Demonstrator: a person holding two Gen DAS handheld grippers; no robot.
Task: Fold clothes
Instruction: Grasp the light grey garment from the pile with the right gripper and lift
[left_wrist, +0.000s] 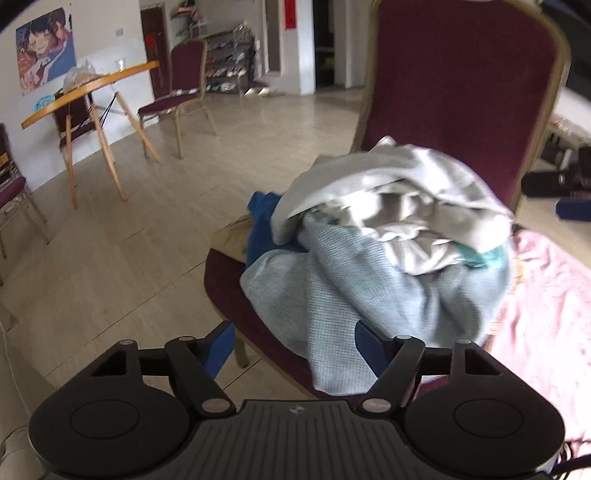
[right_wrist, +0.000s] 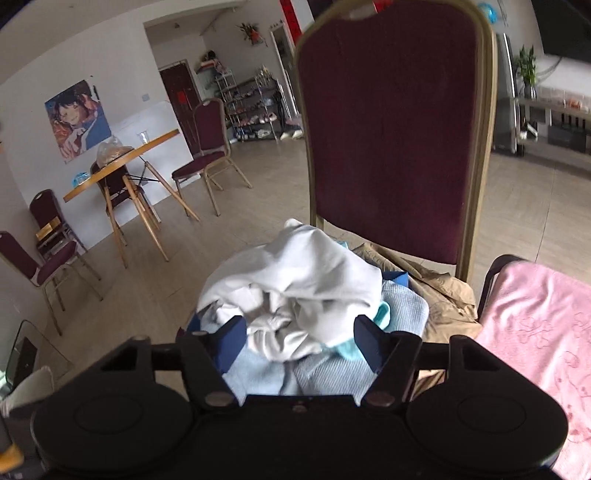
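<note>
Clothes pile (left_wrist: 376, 251): heaped on your maroon chair (left_wrist: 461, 92), white garment (right_wrist: 295, 277) topmost.
Left gripper (left_wrist: 295, 347): jaws apart, gripping nothing.
Right gripper (right_wrist: 299, 343): jaws apart, pile at twelve o'clock.

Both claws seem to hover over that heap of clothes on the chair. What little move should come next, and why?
Probably lower the right gripper and pinch the grey garment: it lies topmost on the pile, its folds between that gripper's open jaws, while the left gripper is open over the pale blue knit.

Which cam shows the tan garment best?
Right wrist: the tan garment lies open on the chair seat beside the pile. Left wrist catches only a sliver behind the blue cloth.
</note>
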